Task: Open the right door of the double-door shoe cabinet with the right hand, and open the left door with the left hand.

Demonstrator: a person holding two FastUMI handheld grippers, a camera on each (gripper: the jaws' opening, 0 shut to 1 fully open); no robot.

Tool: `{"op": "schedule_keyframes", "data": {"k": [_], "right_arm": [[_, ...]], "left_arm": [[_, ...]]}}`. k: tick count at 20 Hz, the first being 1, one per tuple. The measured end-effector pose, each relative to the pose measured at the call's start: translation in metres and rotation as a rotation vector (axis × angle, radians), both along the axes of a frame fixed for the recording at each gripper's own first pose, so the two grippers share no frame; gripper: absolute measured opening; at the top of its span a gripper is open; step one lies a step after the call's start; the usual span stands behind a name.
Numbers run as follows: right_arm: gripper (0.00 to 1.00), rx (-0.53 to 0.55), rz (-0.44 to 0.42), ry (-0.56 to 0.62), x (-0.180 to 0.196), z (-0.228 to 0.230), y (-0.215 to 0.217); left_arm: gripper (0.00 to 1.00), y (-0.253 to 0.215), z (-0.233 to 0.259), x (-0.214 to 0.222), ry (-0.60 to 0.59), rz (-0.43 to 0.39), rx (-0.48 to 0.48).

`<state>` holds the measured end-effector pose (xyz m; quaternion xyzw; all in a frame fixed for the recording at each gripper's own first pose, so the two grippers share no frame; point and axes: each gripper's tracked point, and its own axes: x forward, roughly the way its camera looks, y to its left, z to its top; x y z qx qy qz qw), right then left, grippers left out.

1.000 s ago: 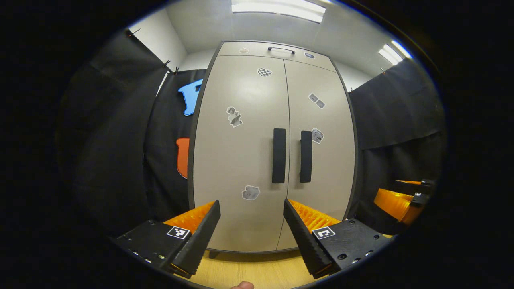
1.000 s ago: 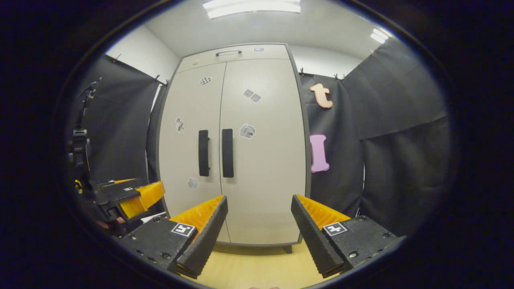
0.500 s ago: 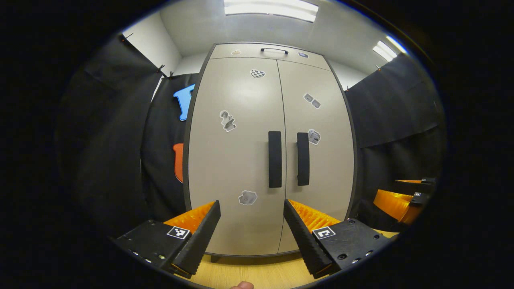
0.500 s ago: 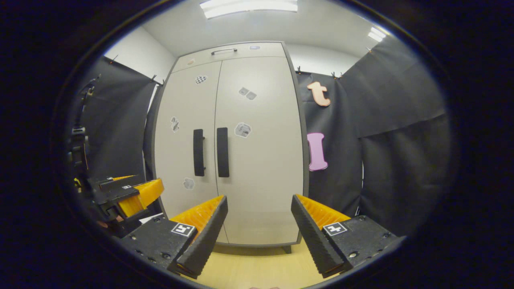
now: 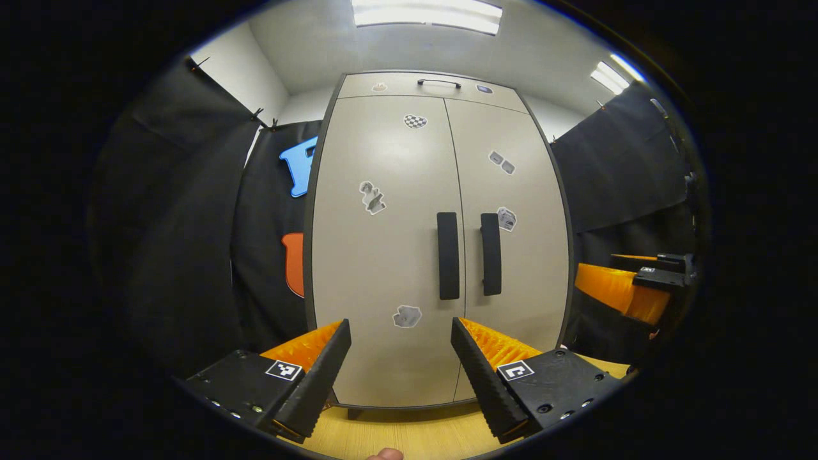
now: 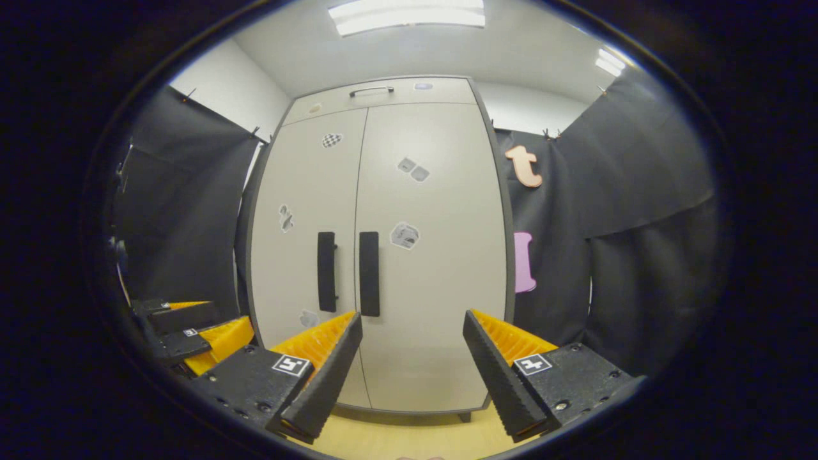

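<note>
The beige shoe cabinet stands ahead with both doors shut. In the left gripper view its left door (image 5: 383,255) carries a black vertical handle (image 5: 448,255), and the right door (image 5: 514,255) has its own handle (image 5: 491,253). My left gripper (image 5: 401,370) hangs open, short of the cabinet, below the left handle. In the right gripper view the right door (image 6: 434,281) and its handle (image 6: 369,273) sit above my open right gripper (image 6: 412,370); the left handle (image 6: 326,271) is beside it. Each gripper holds nothing.
A drawer with a thin handle (image 5: 438,82) tops the cabinet. Black cloth walls flank it on both sides. Pale wooden floor (image 5: 409,434) lies under the grippers. The right gripper (image 5: 629,287) shows far right in the left gripper view, the left gripper (image 6: 192,332) low left in the right gripper view.
The right gripper has risen and come forward in the left gripper view; in its own view the cabinet and handles have dropped lower. The left gripper has shifted only slightly. Both doors stay shut.
</note>
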<state>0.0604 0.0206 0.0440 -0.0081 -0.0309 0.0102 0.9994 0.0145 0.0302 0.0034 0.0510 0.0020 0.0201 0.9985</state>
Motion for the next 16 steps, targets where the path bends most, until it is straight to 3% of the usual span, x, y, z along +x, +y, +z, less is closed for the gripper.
{"op": "schedule_keyframes", "data": {"k": [7, 16], "right_arm": [[0.98, 0.024, 0.067, 0.026, 0.074, 0.014, 0.034], [1.00, -0.076, -0.001, -0.003, 0.135, 0.024, 0.048]], "left_arm": [[0.94, 0.027, 0.000, -0.022, 0.008, 0.037, -0.008], [0.95, 0.040, -0.005, -0.028, 0.029, 0.045, -0.020]]}}
